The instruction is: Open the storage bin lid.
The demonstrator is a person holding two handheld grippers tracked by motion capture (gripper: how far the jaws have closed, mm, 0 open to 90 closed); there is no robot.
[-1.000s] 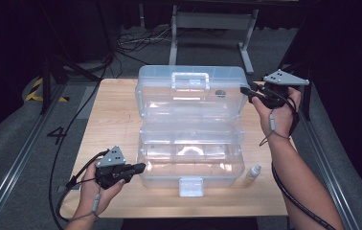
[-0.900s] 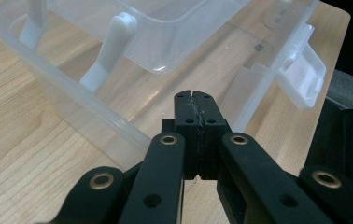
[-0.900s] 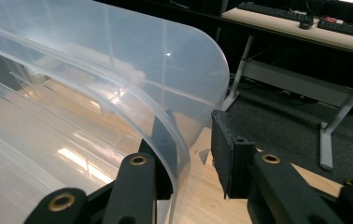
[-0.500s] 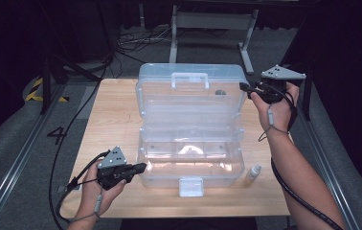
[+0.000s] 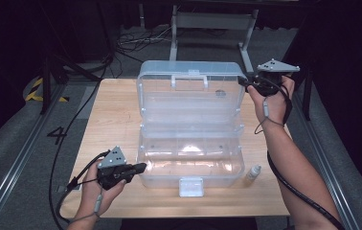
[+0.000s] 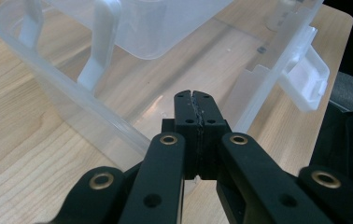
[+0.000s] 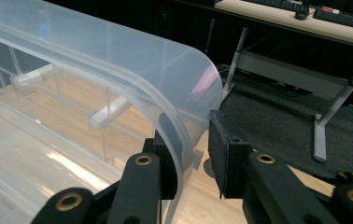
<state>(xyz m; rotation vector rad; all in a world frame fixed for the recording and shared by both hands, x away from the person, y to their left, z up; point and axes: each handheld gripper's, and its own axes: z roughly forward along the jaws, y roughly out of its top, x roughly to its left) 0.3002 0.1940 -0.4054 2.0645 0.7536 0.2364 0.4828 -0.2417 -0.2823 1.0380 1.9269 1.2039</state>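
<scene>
- Clear plastic hinged storage box (image 5: 191, 158) sits mid-table on the wooden table (image 5: 117, 110), its front latch toward the near edge; the box's clear lid (image 5: 191, 91) is raised toward the far edge.
- Right gripper (image 5: 247, 84) is at the lid's far right corner; its jaws have just been closing, the rim between them. One pad sits against the wall, the other stands off: not yet clamped. Likely placed to control the lid.
- Left gripper (image 6: 195, 103) is clenched on nothing, tips at the box's near left corner, probably steadying the base.
- Small clear bottle (image 5: 253, 172) stands just right of the box, near the table's front edge.
</scene>
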